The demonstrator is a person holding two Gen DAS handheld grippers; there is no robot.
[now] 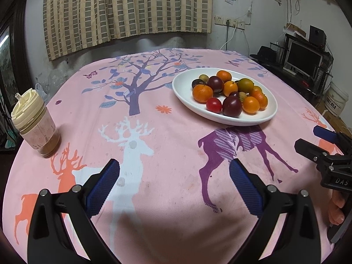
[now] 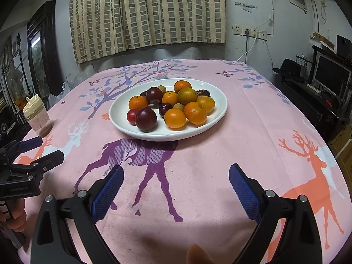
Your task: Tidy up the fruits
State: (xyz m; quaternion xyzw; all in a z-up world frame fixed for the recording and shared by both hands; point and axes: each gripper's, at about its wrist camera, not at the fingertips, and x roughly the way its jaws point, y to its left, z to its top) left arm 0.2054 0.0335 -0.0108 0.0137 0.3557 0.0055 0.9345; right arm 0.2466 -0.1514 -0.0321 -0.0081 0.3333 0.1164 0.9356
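Note:
A white oval plate [image 1: 184, 88] [image 2: 118, 116] sits on the pink deer-print tablecloth, piled with several small oranges [image 1: 202, 93] [image 2: 195, 112], dark purple plums [image 1: 232, 106] [image 2: 145, 119] and a red cherry tomato [image 1: 213, 105] [image 2: 132, 115]. My left gripper [image 1: 175, 167] hovers open over the cloth, short of the plate and to its left, with nothing between its blue pads. My right gripper [image 2: 176, 171] also stands open and empty, straight in front of the plate. Each gripper shows at the edge of the other's view, the right one [image 1: 308, 138] and the left one [image 2: 41, 149].
A lidded cup with a straw spout [image 1: 35, 123] [image 2: 37, 115] stands near the table's left edge. A desk with a monitor [image 1: 304, 58] [image 2: 332, 74] lies beyond the right edge. A checked curtain [image 1: 127, 11] hangs on the far wall.

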